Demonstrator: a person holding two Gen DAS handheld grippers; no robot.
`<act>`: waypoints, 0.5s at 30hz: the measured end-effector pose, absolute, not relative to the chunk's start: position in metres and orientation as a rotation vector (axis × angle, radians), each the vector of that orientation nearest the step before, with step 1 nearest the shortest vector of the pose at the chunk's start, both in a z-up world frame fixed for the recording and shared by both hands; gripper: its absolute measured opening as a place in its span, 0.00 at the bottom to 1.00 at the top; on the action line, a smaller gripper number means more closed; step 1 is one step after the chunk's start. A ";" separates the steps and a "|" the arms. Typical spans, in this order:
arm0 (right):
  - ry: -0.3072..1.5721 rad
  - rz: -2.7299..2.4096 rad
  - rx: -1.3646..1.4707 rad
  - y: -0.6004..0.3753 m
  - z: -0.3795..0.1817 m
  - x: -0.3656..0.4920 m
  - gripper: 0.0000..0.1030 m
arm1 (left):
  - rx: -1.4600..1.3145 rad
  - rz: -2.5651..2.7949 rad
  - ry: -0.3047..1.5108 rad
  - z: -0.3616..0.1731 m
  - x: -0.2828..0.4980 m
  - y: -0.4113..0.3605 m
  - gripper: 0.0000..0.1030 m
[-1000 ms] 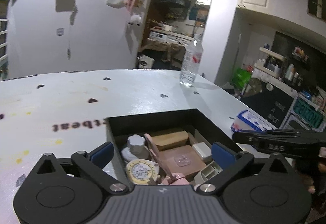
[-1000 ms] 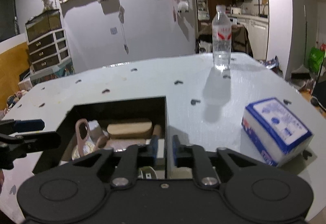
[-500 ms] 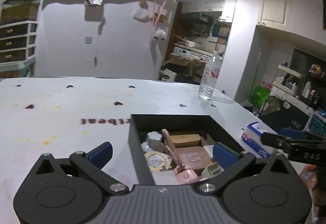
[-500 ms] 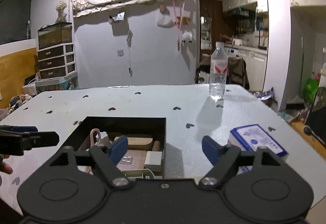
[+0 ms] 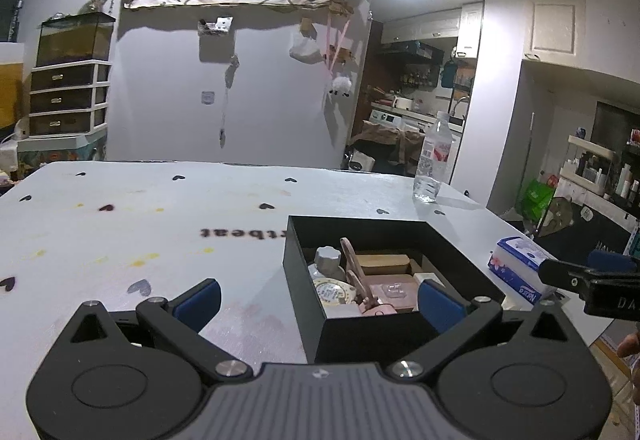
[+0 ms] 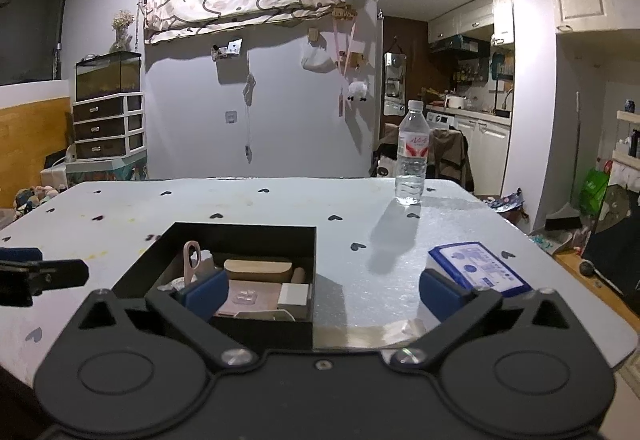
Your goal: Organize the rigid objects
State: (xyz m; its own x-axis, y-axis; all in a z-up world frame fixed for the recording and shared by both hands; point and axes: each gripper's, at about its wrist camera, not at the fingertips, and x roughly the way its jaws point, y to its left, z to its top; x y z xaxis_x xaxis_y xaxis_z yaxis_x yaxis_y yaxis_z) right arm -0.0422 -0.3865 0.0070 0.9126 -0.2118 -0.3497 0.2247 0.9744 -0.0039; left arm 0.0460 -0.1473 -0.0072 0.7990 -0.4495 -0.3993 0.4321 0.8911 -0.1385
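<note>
We hold both grippers just short of the black box (image 6: 240, 328), which sits on the table (image 5: 120, 224) already packed with small items. The right gripper (image 6: 320, 290) has just been opening and its jaws now stand wide with nothing between them; the left gripper (image 5: 318, 298) is equally wide and empty. The tissue pack (image 6: 476, 268) lies outside, right of the box (possibly the next candidate). If we drop it in carelessly, it may tip the upright pink piece (image 6: 191, 260) or refuse to fit.
</note>
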 end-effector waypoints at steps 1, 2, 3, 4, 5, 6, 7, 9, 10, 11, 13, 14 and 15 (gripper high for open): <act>0.355 -0.227 0.033 -0.385 0.007 -0.044 1.00 | -0.044 -0.469 0.438 -0.007 0.044 -0.147 1.00; 0.353 -0.228 0.028 -0.384 0.007 -0.046 1.00 | -0.046 -0.463 0.437 -0.007 0.042 -0.146 1.00; 0.352 -0.227 0.023 -0.382 0.007 -0.048 1.00 | -0.044 -0.457 0.437 -0.007 0.040 -0.145 1.00; 0.352 -0.224 0.020 -0.380 0.007 -0.049 1.00 | -0.041 -0.453 0.435 -0.006 0.037 -0.145 1.00; 0.353 -0.220 0.016 -0.379 0.007 -0.051 1.00 | -0.039 -0.450 0.432 -0.006 0.036 -0.144 1.00; 0.352 -0.216 0.014 -0.378 0.007 -0.052 1.00 | -0.036 -0.447 0.429 -0.006 0.034 -0.144 1.00; 0.351 -0.213 0.012 -0.377 0.007 -0.053 1.00 | -0.033 -0.445 0.427 -0.005 0.032 -0.144 1.00; 0.347 -0.210 0.009 -0.375 0.008 -0.056 1.00 | -0.024 -0.444 0.423 -0.005 0.028 -0.143 1.00; 0.344 -0.208 0.009 -0.374 0.008 -0.057 1.00 | -0.018 -0.443 0.422 -0.004 0.026 -0.144 1.00; 0.342 -0.206 0.009 -0.373 0.009 -0.057 1.00 | -0.013 -0.441 0.420 -0.004 0.025 -0.144 1.00; 0.339 -0.206 0.008 -0.372 0.010 -0.059 1.00 | -0.007 -0.436 0.417 -0.004 0.024 -0.144 1.00; 0.337 -0.206 0.008 -0.372 0.010 -0.059 1.00 | -0.008 -0.434 0.417 -0.004 0.025 -0.143 1.00; 0.336 -0.206 0.008 -0.372 0.010 -0.060 1.00 | -0.009 -0.432 0.417 -0.004 0.026 -0.143 1.00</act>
State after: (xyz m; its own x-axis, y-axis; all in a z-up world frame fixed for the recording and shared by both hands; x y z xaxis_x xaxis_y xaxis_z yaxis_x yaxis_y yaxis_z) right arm -0.0595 -0.3717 0.0100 0.9234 -0.1992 -0.3280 0.2018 0.9791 -0.0267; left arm 0.0256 -0.1425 -0.0036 0.8252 -0.4086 -0.3901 0.4049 0.9093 -0.0961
